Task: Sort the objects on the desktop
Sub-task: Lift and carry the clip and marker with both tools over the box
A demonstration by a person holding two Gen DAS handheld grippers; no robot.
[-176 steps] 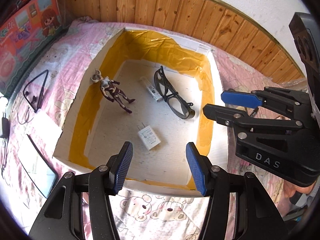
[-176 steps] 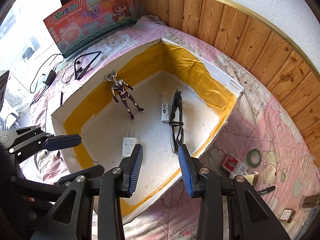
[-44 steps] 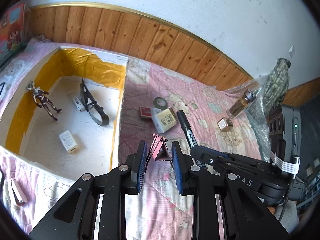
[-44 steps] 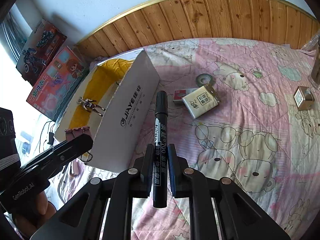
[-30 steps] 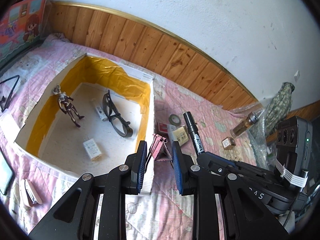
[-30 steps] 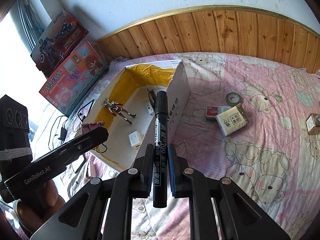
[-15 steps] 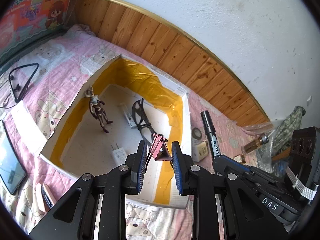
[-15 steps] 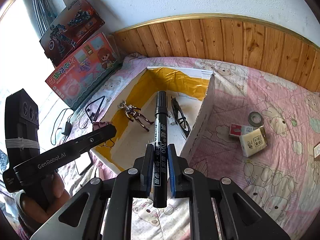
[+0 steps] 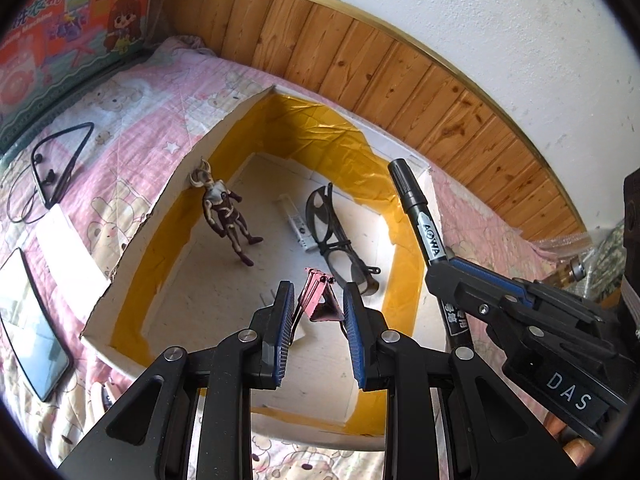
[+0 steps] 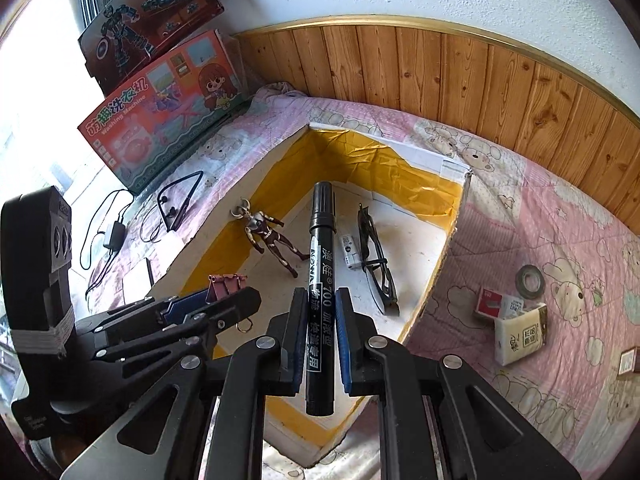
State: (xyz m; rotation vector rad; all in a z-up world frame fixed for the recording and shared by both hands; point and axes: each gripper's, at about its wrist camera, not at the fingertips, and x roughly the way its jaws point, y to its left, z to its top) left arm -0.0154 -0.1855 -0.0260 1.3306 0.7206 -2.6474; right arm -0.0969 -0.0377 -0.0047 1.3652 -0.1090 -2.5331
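Pink metal shows between your left gripper's [image 9: 318, 306] blue pads: a binder clip [image 9: 320, 304], pinched by its sides and held in the air above the box's floor. Your right gripper [image 10: 316, 330] is clamped on a black marker [image 10: 320, 280], whose capped end sticks out well past the fingertips and points toward the far corner of the box [image 10: 436, 284].

Below and ahead of both tools lies the open white box, its inner walls lined with yellow tape. On its floor, beyond the clip, you have a toy figure [image 9: 224, 212] lying to the left with its horned head against the left wall, black glasses [image 9: 336, 244] to the right, and a small white item [image 9: 298, 228] (too small to tell what it is) just beside the glasses, between them and the figure.

Out to the right of your right gripper, on the pink bear-print quilt [image 10: 560, 240], sit a roll of tape [image 10: 530, 279], a red-and-white packet [image 10: 498, 306] and a cream box [image 10: 520, 334] close together. Off to the left of your left gripper lie a neckband earphone [image 9: 60, 164] and a phone [image 9: 30, 324].
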